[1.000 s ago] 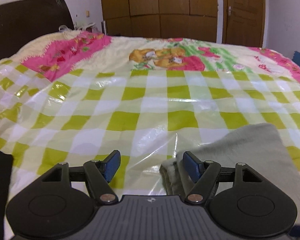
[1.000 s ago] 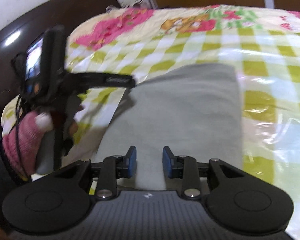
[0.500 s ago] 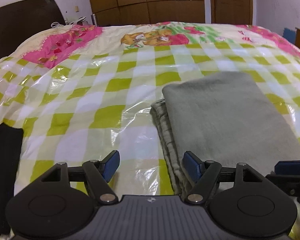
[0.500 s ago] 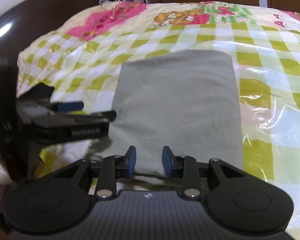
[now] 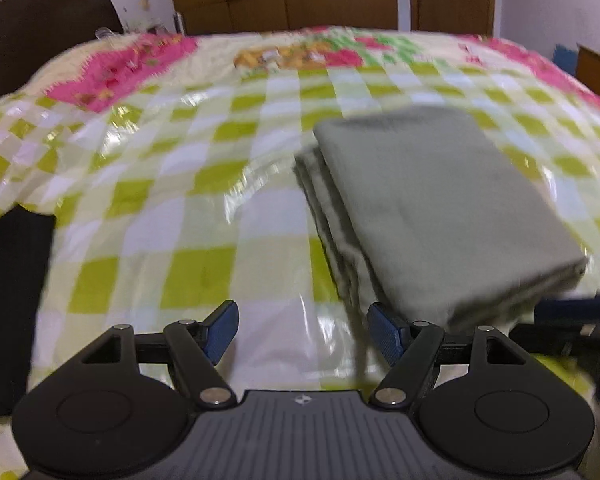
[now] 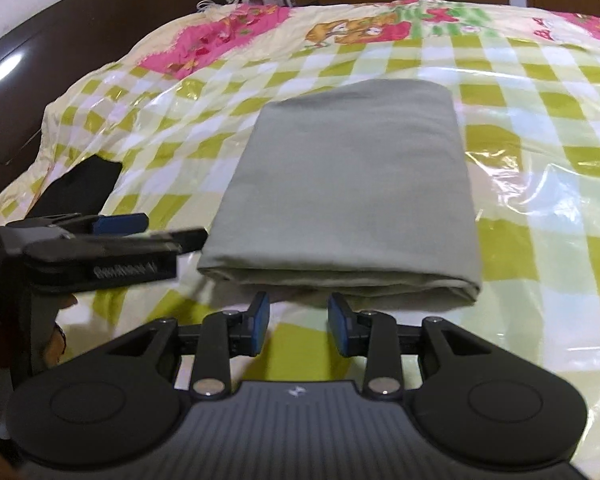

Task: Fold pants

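My left tool (image 5: 302, 330) hangs released, its blue pads (image 5: 220, 330) spread wide with nothing between them, sitting low over the bed's plastic cover just beside the left edge of the pants (image 5: 440, 208). My right tool (image 6: 296, 320) is also let go — its pads (image 6: 260, 316) stand apart and hold nothing, parked just short of the near fold of the pants (image 6: 352, 184), apart from the cloth rather than touching it. I judge both tools sit off the fabric like this because the folding looks done: neither grips anything, and each is placed to look the bundle over or nudge an edge, not to lift. From the right wrist view my left tool (image 6: 116, 226) shows at the left side, level with the near corner of the bundle. The pants are a grey-green rectangle, several layers thick, lying flat on the bed (image 6: 540, 240) near its front edge. The top face is smooth and unwrinkled, the near edge is a rounded fold, and on the left side the stacked layers show as slightly uneven stepped edges. The green-and-white checked cover (image 5: 160, 200) under a glossy clear sheet carries it — slippery, I would guess, so a push could slide the whole stack. A black item (image 6: 80, 184) lies at the bed's left edge, well apart.
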{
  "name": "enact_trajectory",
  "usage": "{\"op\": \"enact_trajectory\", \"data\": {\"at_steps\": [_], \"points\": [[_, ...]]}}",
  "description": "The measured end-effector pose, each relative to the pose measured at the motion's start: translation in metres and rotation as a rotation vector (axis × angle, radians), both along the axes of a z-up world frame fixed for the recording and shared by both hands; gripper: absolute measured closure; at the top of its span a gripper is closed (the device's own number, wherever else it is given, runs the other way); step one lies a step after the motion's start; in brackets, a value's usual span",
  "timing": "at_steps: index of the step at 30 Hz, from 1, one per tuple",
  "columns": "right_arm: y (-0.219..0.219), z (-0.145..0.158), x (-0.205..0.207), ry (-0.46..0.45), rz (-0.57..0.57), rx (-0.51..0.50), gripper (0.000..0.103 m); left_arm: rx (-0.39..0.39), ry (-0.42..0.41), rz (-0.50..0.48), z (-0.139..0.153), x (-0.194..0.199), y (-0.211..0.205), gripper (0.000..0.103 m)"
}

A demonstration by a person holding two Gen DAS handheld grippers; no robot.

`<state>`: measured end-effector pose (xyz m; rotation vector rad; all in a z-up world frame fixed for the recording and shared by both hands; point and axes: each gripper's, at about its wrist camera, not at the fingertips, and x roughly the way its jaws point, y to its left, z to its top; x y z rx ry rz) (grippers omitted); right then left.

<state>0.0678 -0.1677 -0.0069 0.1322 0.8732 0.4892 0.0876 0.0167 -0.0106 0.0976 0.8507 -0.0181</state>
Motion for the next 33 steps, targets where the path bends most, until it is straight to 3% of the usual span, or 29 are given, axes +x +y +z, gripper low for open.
{"op": "enact_trajectory", "data": {"at_steps": [3,12,24,33], "points": [[-0.002,0.004,-0.003,-0.008,0.000,0.008,0.069,0.017,0.018,-0.003,-0.005,-0.004,-0.001,0.020],[-0.019,0.000,-0.014,0.012,-0.084,0.004,0.067,-0.086,0.044,-0.031,0.001,-0.027,-0.012,0.017],[-0.035,-0.001,-0.032,0.011,-0.173,-0.022,0.067,-0.054,0.053,-0.088,0.005,-0.042,-0.042,0.014],[-0.035,-0.003,-0.038,0.008,-0.176,-0.036,0.067,-0.061,0.051,-0.090,0.005,-0.046,-0.045,0.014]]}}
